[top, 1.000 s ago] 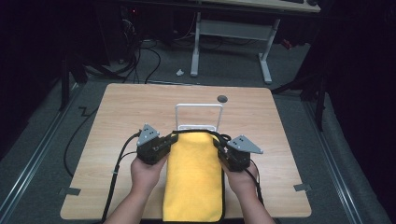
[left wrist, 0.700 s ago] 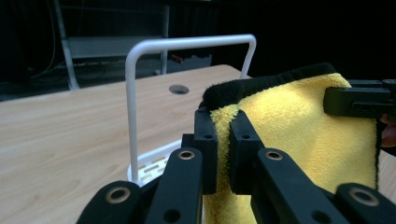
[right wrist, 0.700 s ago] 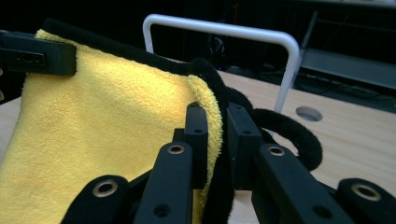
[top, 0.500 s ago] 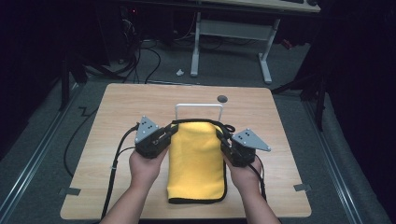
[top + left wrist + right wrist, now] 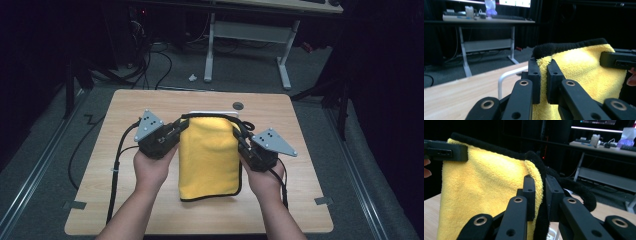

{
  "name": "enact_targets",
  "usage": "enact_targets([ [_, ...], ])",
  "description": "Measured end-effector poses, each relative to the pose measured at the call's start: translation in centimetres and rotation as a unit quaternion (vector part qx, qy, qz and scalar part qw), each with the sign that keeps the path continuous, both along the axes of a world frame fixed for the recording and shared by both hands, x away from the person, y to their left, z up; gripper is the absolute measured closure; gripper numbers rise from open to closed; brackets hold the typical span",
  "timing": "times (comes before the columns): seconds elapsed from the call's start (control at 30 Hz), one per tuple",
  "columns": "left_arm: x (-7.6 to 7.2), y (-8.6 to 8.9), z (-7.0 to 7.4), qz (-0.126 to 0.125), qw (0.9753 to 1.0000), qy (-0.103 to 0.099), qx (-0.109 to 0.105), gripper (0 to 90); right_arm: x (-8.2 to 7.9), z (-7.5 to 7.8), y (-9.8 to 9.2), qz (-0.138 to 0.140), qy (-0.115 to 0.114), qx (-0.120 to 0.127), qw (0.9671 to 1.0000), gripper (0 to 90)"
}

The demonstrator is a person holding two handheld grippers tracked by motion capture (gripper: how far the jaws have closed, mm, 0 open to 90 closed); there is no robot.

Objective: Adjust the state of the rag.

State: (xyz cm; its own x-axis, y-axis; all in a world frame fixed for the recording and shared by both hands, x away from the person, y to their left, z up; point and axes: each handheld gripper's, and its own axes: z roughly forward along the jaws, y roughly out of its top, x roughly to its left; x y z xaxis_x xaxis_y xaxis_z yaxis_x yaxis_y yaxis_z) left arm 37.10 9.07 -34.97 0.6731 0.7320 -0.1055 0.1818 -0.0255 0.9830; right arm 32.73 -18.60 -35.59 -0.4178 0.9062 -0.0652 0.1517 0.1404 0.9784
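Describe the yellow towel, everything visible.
The yellow terry-cloth towel with black trim looks soft and fluffy, with a black edging and black reverse side. It is held up by its two top corners: the left hand-held gripper is clamped on one corner, the right hand-held gripper on the other. It hangs as a tall rectangle over the light wooden table, its lower end towards the person, just in front of a white metal bar rack.
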Motion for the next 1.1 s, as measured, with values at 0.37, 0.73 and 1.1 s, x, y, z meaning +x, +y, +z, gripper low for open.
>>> enact_targets([
  [0.37,0.6,-0.4,3.1,-0.001,0.9993,-0.036,-0.006,84.6,0.8,3.0,-0.3,-0.005,-0.028,0.004,0.9996,81.3],
  [0.73,2.5,-1.0,4.8,-0.001,0.9987,-0.05,0.003,84.6,2.5,4.5,-0.7,-0.008,-0.034,0.014,0.9993,81.3],
  [1.1,5.4,-1.8,6.3,0.001,0.9981,-0.061,0.011,84.5,4.9,5.3,-1.4,-0.011,-0.045,0.026,0.9986,81.3],
])
